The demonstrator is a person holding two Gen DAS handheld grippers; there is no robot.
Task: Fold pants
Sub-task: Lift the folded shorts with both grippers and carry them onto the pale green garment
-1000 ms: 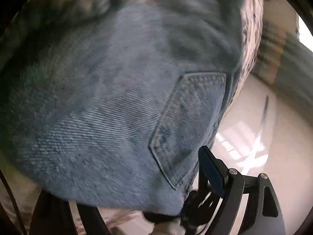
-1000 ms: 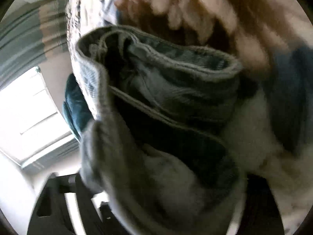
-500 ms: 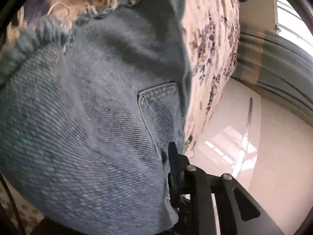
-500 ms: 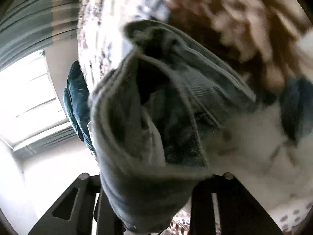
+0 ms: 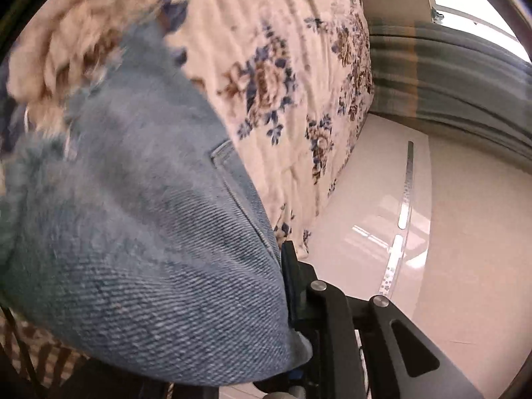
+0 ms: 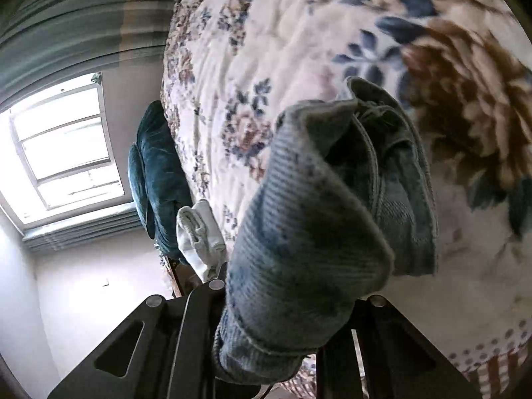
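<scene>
Where both grippers pinch them, pants [image 5: 139,232] bunch up, faded denim w/ frayed hem.

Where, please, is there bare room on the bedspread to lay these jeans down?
The floral bedspread lies bare beyond the bunched jeans, out to the teal cushion and white cloth at its far edge. In the left view, it is bare between the jeans and the bed's edge by the floor. Close by, denim fills both grippers.

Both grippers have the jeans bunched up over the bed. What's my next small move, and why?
Probably lower both grippers together and lay the jeans flat on the floral bedspread. The left gripper and right gripper each clamp crumpled denim, so no clean fold line shows yet.
</scene>
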